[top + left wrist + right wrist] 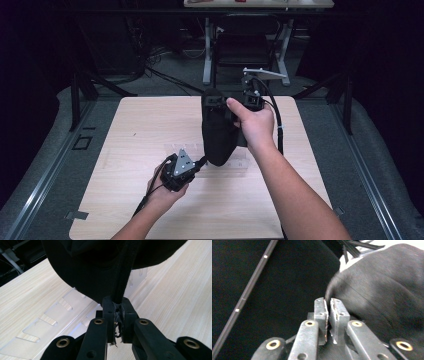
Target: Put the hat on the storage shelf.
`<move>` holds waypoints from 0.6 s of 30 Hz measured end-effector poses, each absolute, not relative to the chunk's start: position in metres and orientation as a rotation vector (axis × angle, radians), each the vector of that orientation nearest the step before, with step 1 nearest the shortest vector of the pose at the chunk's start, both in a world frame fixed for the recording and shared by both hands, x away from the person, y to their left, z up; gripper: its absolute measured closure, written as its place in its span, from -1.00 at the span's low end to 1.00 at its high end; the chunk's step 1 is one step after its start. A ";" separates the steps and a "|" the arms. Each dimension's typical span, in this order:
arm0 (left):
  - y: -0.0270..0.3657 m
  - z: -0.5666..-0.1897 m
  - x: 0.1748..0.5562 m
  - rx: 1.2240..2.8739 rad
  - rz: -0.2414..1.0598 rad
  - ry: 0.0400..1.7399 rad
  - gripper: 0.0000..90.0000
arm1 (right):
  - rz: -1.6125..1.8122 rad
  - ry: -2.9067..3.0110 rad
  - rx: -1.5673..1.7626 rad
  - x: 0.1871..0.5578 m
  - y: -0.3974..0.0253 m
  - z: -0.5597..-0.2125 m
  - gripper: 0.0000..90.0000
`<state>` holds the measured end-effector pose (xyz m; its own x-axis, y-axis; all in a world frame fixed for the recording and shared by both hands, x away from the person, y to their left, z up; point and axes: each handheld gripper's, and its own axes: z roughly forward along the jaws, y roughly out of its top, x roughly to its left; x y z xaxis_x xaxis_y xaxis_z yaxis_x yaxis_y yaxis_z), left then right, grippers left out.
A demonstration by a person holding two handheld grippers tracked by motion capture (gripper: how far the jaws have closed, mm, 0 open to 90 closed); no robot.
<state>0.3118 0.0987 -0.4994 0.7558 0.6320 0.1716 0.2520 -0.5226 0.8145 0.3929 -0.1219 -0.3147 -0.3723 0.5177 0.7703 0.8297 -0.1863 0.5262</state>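
Pinching a black strap (121, 277) between closed jaws, the left gripper (181, 171) sits low over the wooden table (135, 130). That strap belongs to a black fabric bag (218, 132) hanging above the table's middle. The right gripper (250, 95) is raised at the bag's upper edge, its 2 jaws pressed onto the cloth (387, 290). A clear slotted acrylic plate (50, 317) lies flat on the table beneath the bag.
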 end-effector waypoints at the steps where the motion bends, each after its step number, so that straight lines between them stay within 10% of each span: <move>1: 0.098 -0.500 0.311 2.112 0.584 0.662 0.90 | -1.588 -1.802 -1.562 0.392 -0.122 -0.314 0.82; 18: 0.112 -0.510 0.314 2.070 0.522 0.721 0.91 | -1.628 -1.814 -1.566 0.389 -0.140 -0.309 0.69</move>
